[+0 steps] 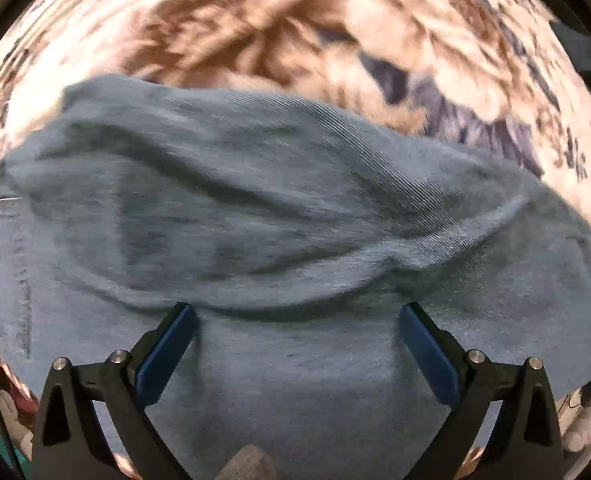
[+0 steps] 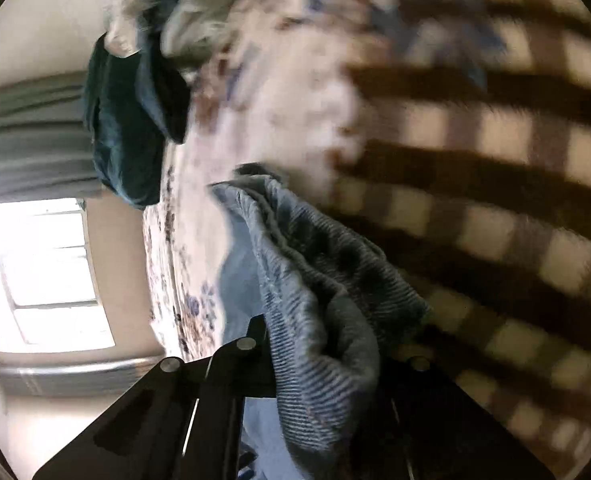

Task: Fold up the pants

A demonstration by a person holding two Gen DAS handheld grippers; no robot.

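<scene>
Nearest in the left wrist view, the left gripper (image 1: pixel 297 316) hangs straight down over the faded blue denim pants (image 1: pixel 279 208), its blue-padded jaws spread wide with nothing between them. The pants lie rumpled on the floral cream-and-brown bedspread (image 1: pixel 279 28), with a raised crease running across just beyond the fingertips.

In the right wrist view, the right gripper (image 2: pixel 295 360) is clamped tight on a bunched edge of the same denim, which drapes up and over its black fingers. Farther off lie a brown-and-cream checked blanket (image 2: pixel 495 184), a dark teal cushion (image 2: pixel 127 128) and, at the far left, a bright window (image 2: pixel 51 272).

The step looks like carrying the gripped edge over to make a fold. To do it well, the left gripper would best pin or pinch the cloth near that crease, so the lower layer stays flat while the right one draws its edge across evenly, without dragging the whole garment.
</scene>
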